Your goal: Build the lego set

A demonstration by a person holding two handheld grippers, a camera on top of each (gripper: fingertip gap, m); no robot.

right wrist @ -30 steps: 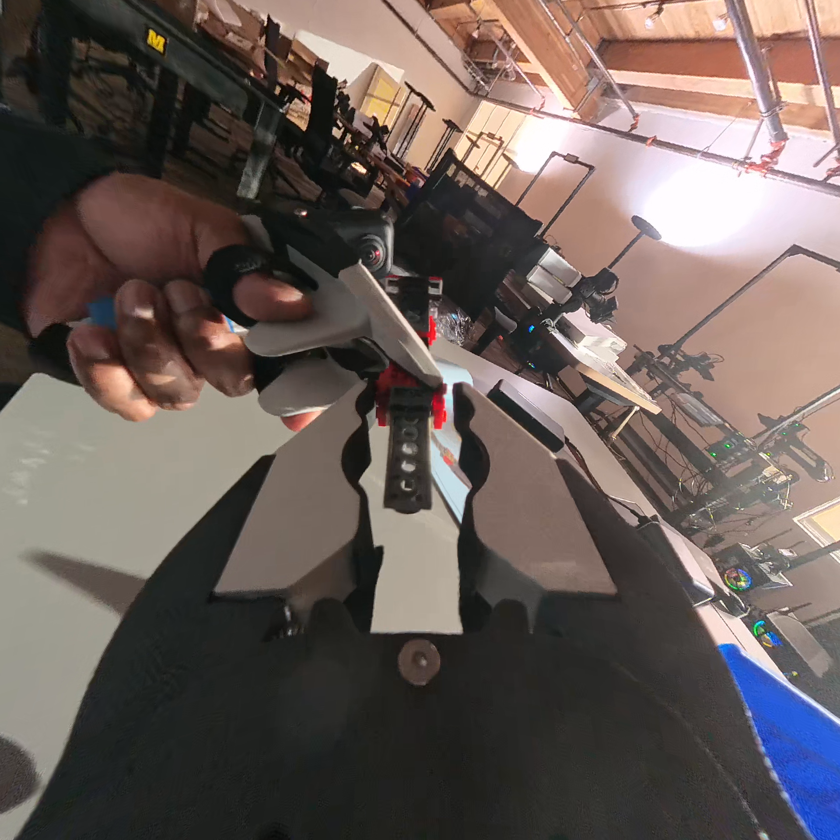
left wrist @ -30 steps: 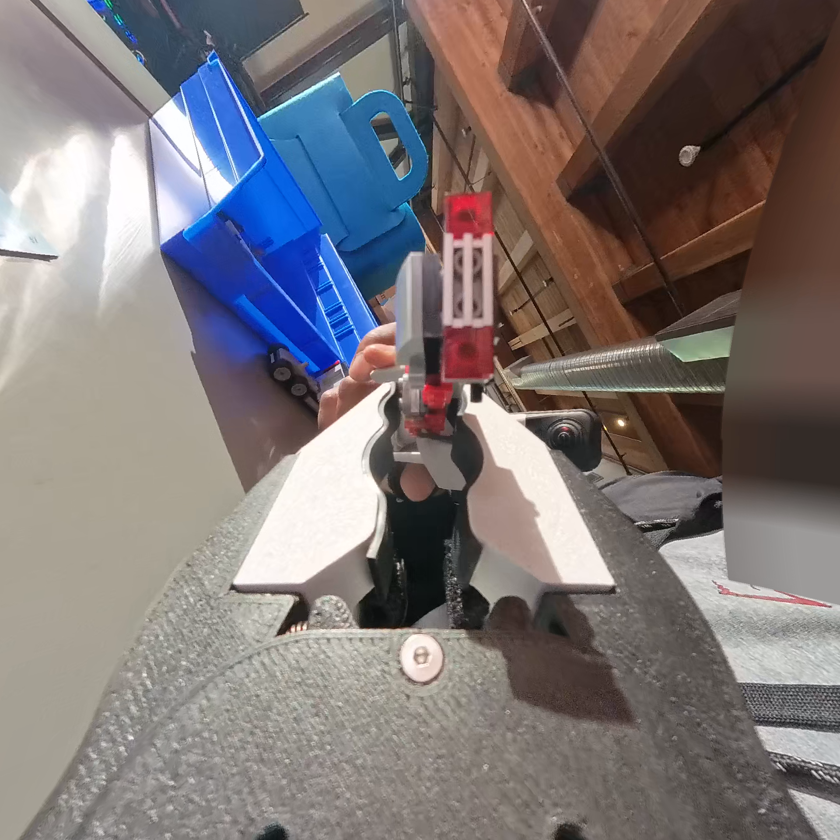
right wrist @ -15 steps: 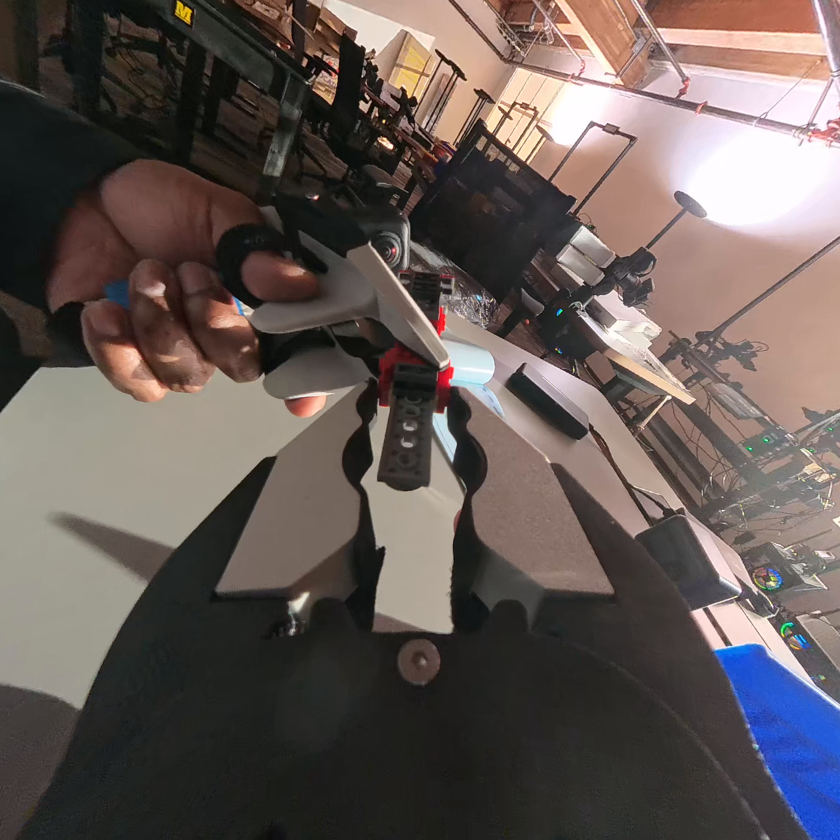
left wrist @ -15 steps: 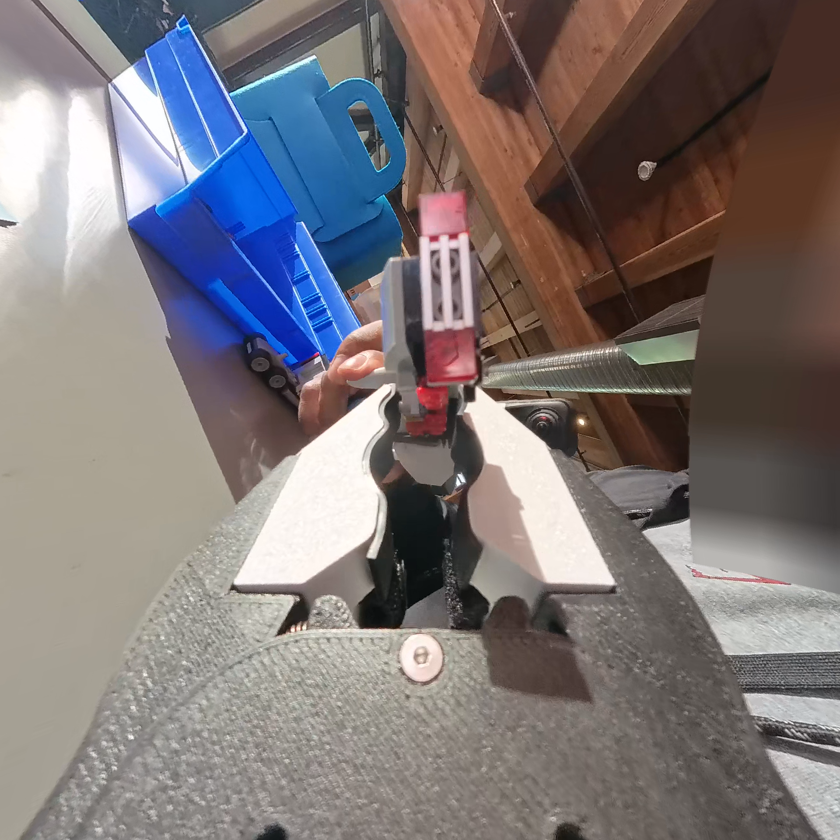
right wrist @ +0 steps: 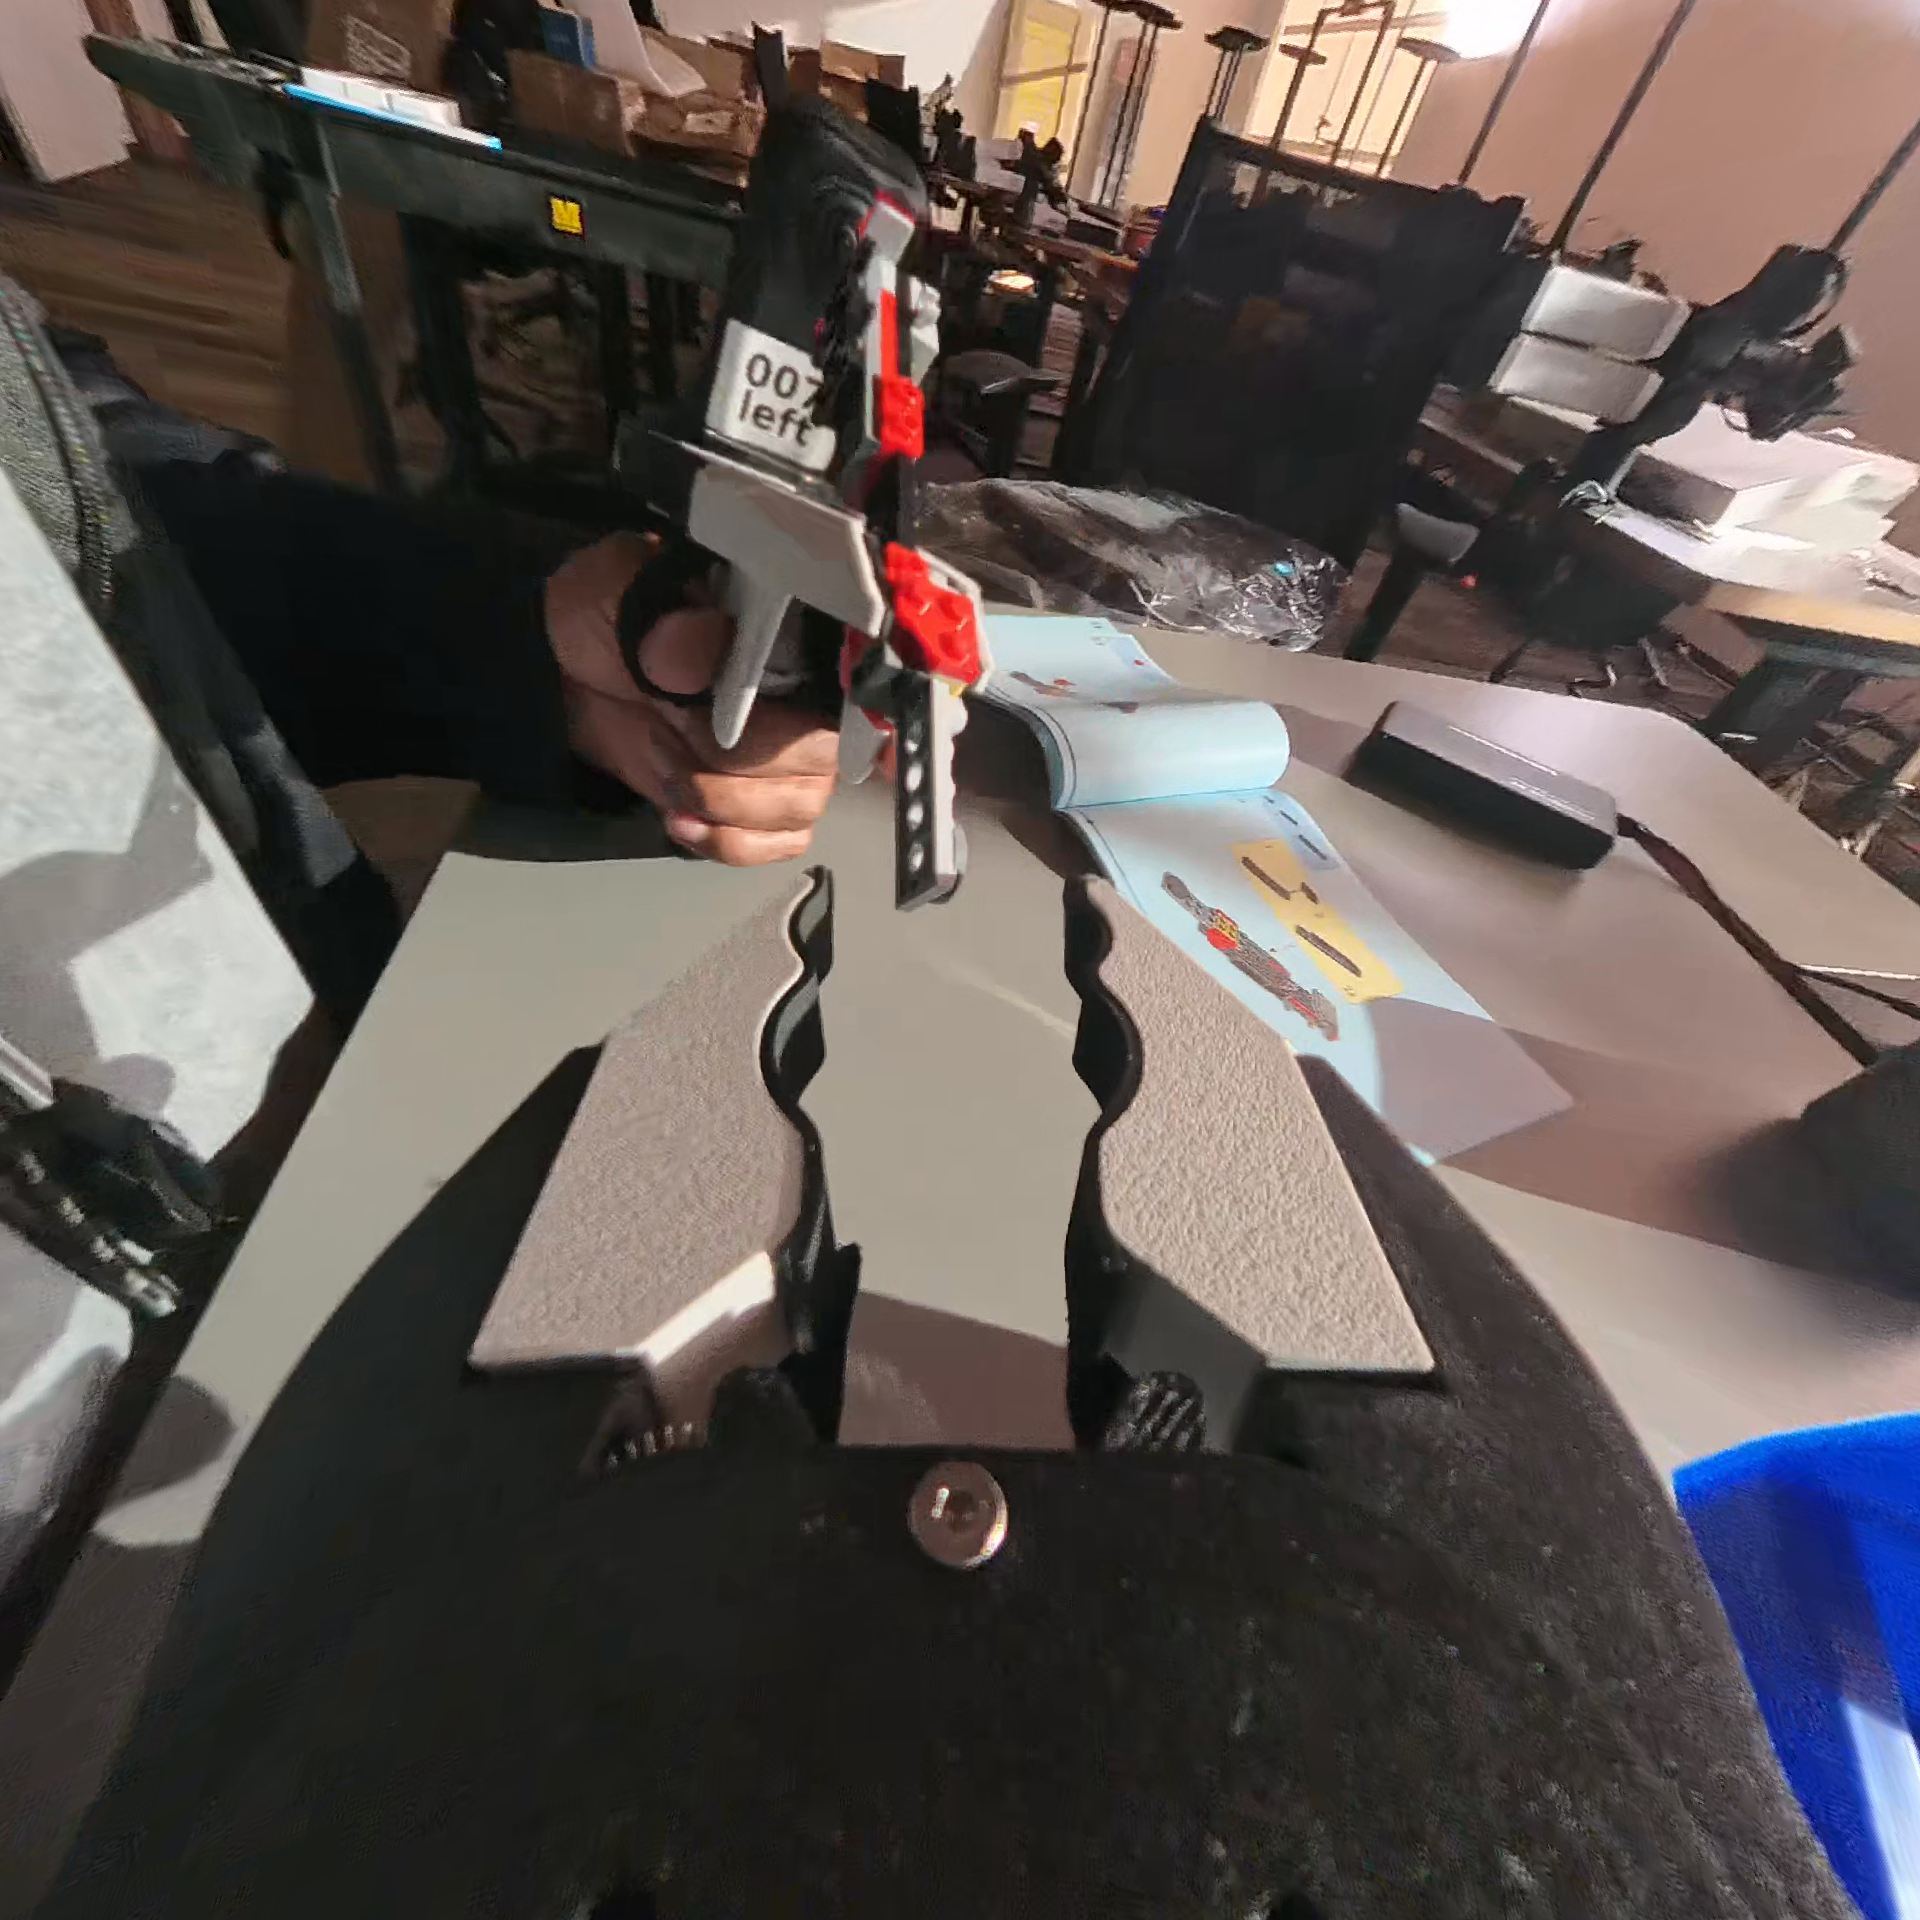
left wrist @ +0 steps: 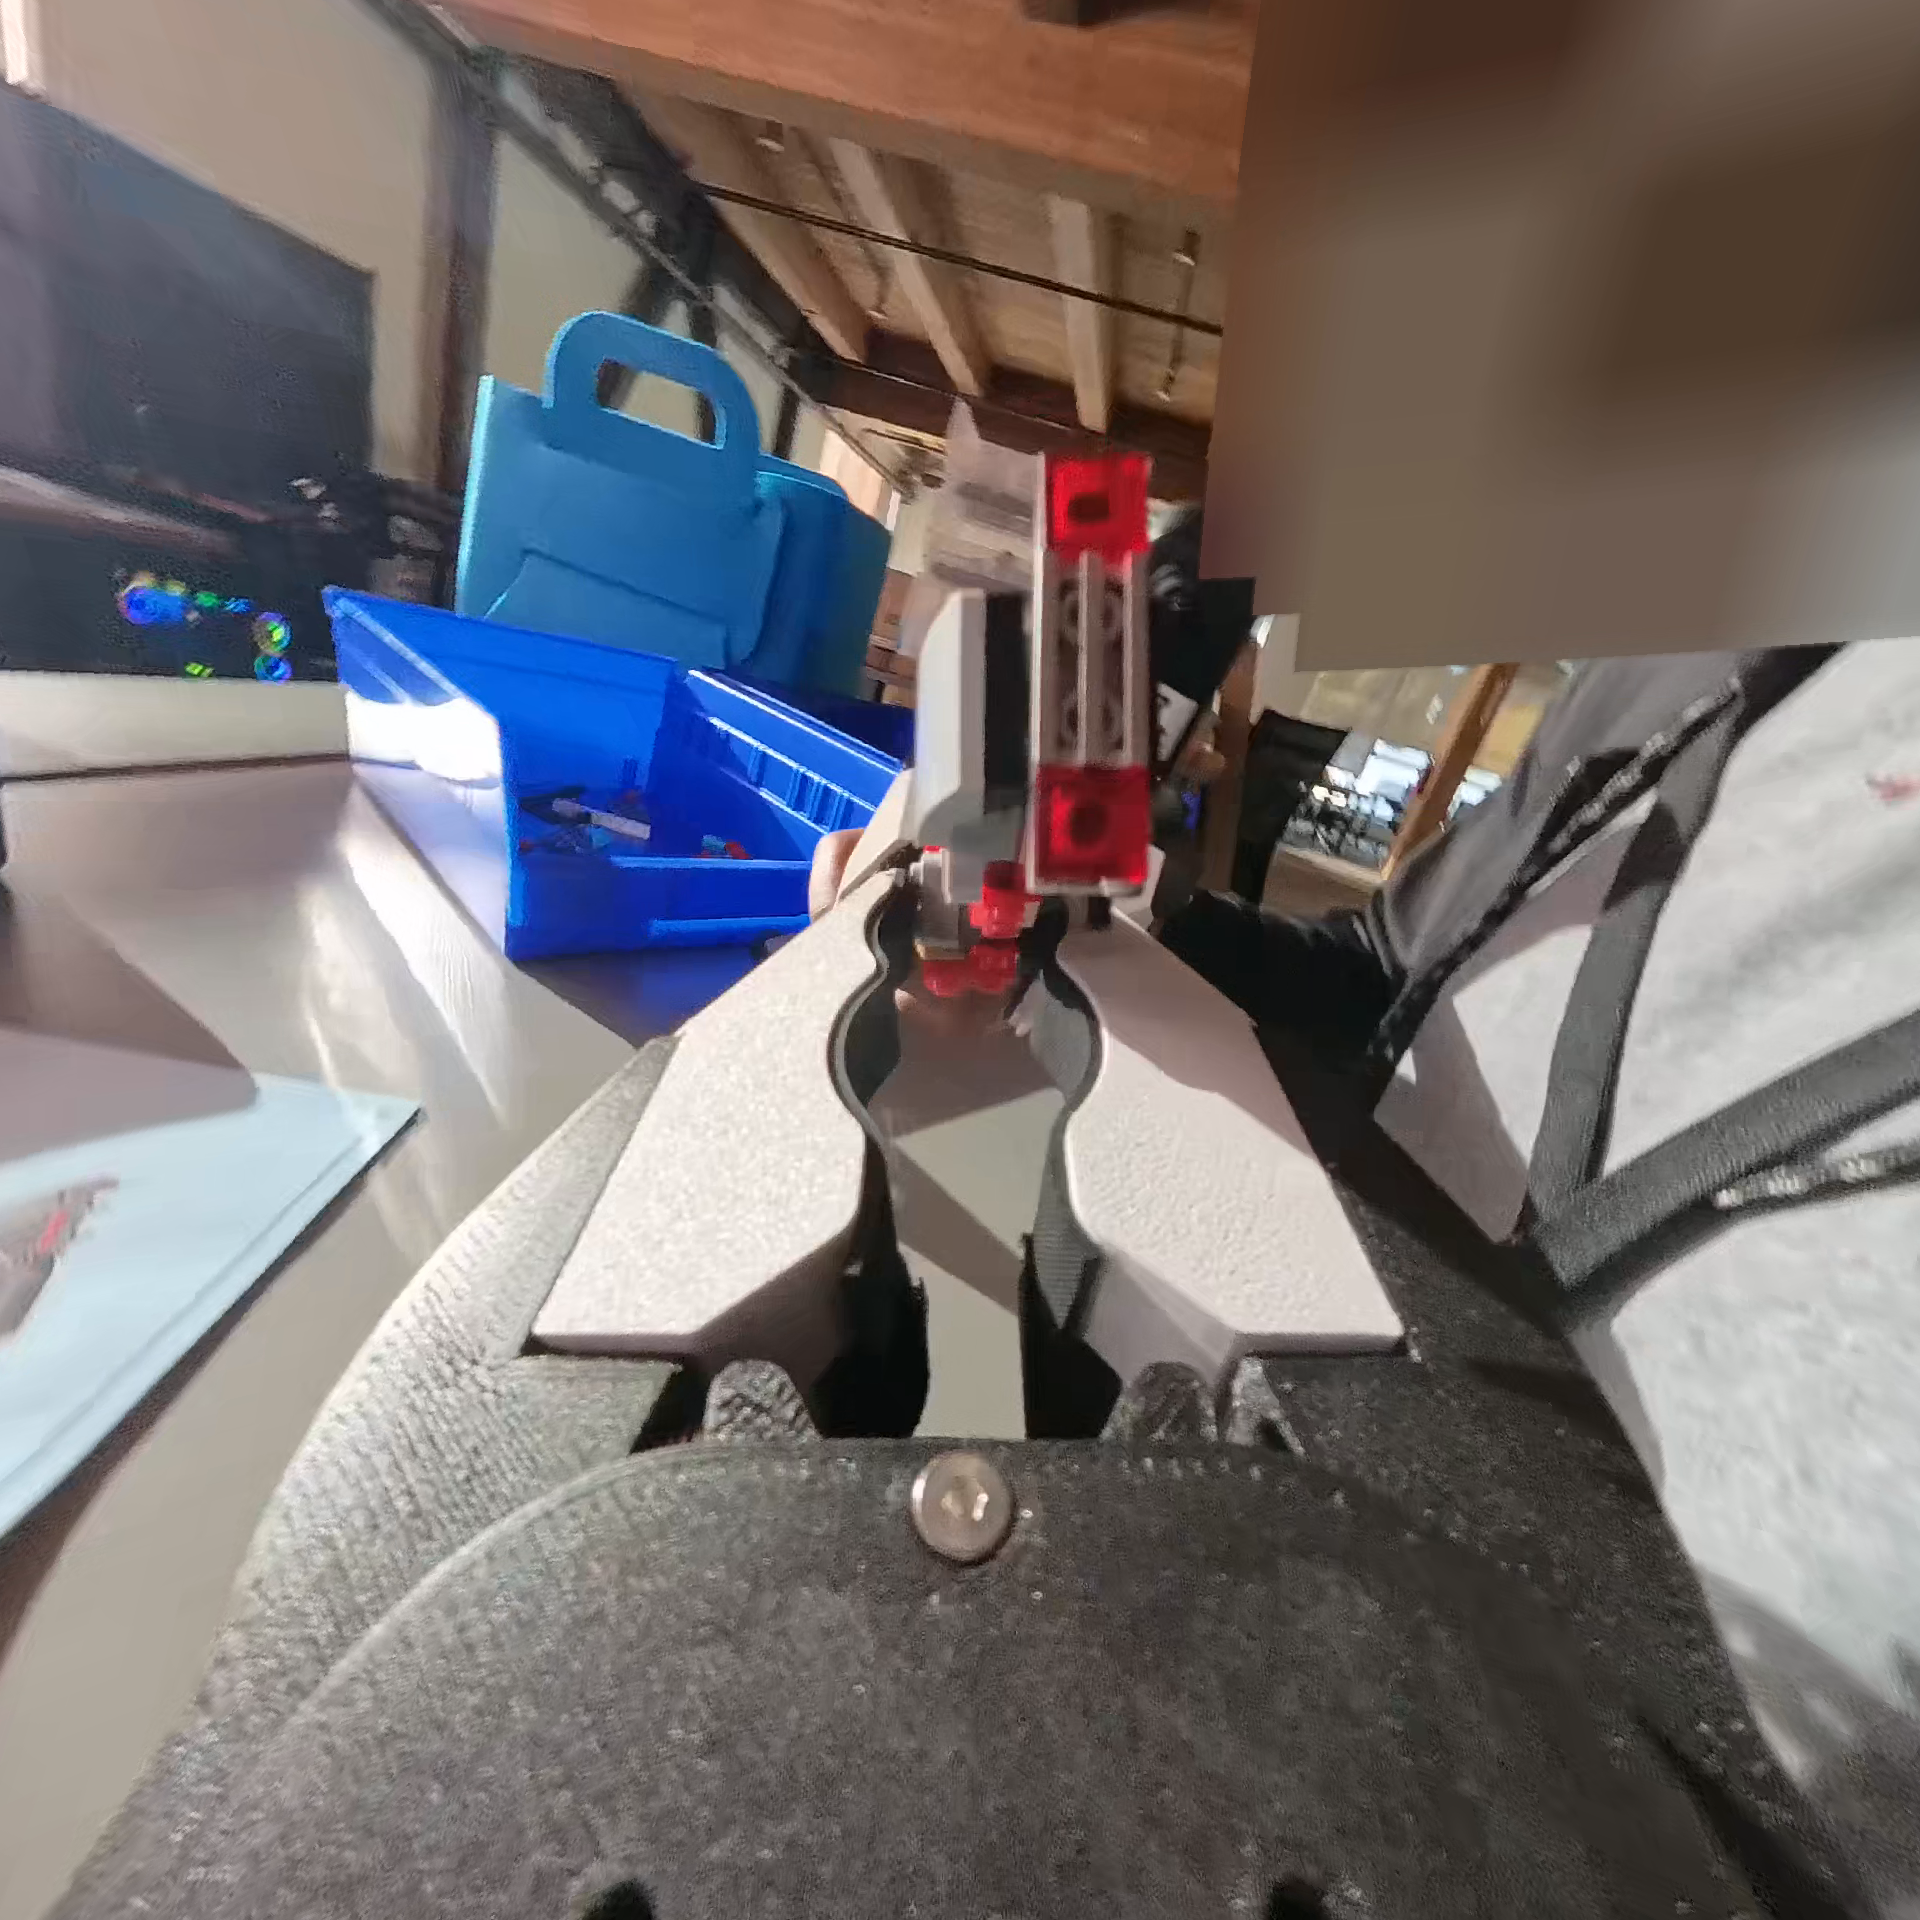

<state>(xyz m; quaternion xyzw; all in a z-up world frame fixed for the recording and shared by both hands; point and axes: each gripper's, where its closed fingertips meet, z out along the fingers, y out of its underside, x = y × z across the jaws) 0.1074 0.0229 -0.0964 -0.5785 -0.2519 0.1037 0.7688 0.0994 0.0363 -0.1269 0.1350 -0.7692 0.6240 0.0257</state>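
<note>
A partly built Lego model (left wrist: 1086,707) of grey, black and red bricks stands upright in my left gripper (left wrist: 977,920), which is shut on its lower red part. In the right wrist view the same model (right wrist: 925,623) hangs from the left gripper (right wrist: 800,540), held by a hand. A black plate with holes (right wrist: 920,790) points down from it above the table. My right gripper (right wrist: 945,904) is open and empty, its tips just below that plate's lower end and not touching it.
A blue bin (left wrist: 623,790) with loose bricks and a blue handled case (left wrist: 644,520) stand on the grey table (right wrist: 499,1039). An open instruction booklet (right wrist: 1247,894) and a black box (right wrist: 1486,779) lie beyond the model. The bin's corner (right wrist: 1818,1610) is at lower right. Only a small space, under 4 cm, lies between the two pairs of fingers.
My right gripper has opened, let go of the black plate and drawn back. My left gripper has turned towards level with the model still in it.
</note>
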